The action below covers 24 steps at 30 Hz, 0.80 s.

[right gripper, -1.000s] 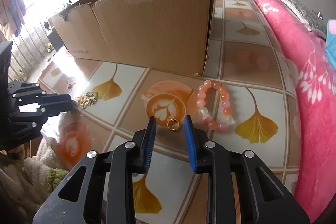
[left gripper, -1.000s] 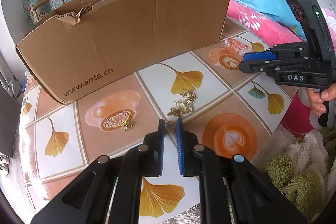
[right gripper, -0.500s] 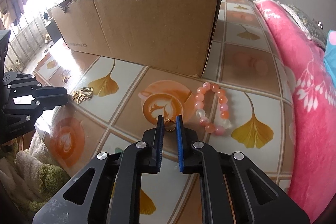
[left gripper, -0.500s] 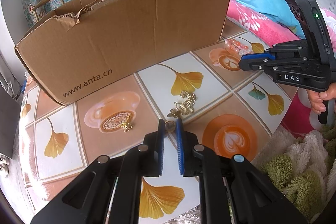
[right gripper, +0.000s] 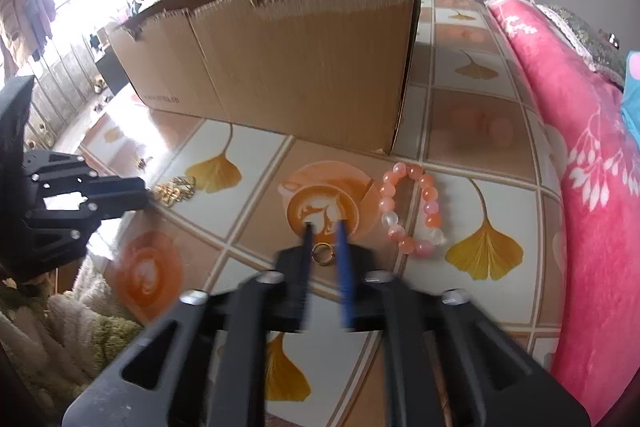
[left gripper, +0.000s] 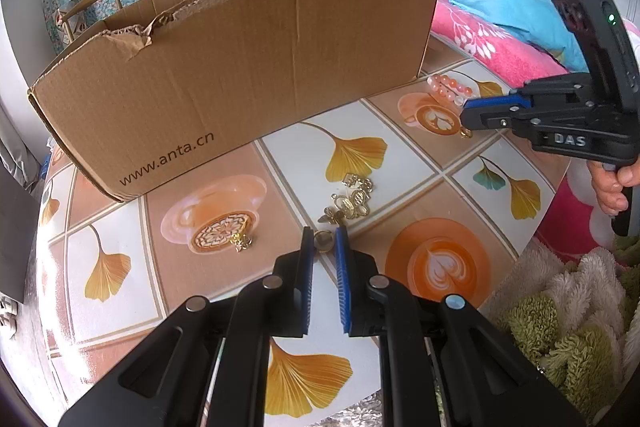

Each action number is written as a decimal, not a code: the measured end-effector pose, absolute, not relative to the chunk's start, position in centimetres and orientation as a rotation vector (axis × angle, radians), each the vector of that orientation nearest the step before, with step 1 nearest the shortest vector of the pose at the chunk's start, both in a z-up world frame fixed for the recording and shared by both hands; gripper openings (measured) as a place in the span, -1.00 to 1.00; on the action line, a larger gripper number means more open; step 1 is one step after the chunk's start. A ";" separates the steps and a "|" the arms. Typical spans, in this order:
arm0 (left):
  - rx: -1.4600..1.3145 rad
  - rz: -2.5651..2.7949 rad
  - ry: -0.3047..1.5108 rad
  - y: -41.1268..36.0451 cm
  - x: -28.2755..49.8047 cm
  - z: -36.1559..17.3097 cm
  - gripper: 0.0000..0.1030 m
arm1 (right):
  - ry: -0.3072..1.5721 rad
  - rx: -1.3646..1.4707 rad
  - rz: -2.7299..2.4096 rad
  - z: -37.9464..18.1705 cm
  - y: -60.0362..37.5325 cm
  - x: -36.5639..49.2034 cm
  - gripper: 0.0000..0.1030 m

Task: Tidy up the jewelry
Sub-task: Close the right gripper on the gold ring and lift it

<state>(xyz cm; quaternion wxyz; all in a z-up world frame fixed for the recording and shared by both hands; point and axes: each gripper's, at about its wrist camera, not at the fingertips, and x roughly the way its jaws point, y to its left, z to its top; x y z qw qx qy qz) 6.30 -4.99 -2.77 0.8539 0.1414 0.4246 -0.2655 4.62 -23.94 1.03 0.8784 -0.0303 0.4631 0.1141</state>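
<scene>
The left gripper (left gripper: 323, 239) is clenched on a gold ring (left gripper: 322, 240), pinned between its blue pads just above the table (left gripper: 400, 163). At its 12 o'clock lies a heap of gold charms (left gripper: 352, 199); at 10 o'clock, a small gold piece (left gripper: 241, 241). The right gripper (right gripper: 323, 241) has just been opening; a second ring (right gripper: 322, 253) sits between its jaws, apparently loose, though blur hides contact. A bead bracelet (right gripper: 412, 209) lies at its 2 o'clock, the box (right gripper: 288, 67) at 12.
</scene>
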 end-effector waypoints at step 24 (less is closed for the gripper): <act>0.294 -0.563 0.887 -5.0 6.2 -2.7 -0.79 | 1.027 -0.087 0.176 0.0 -22.8 4.7 -0.79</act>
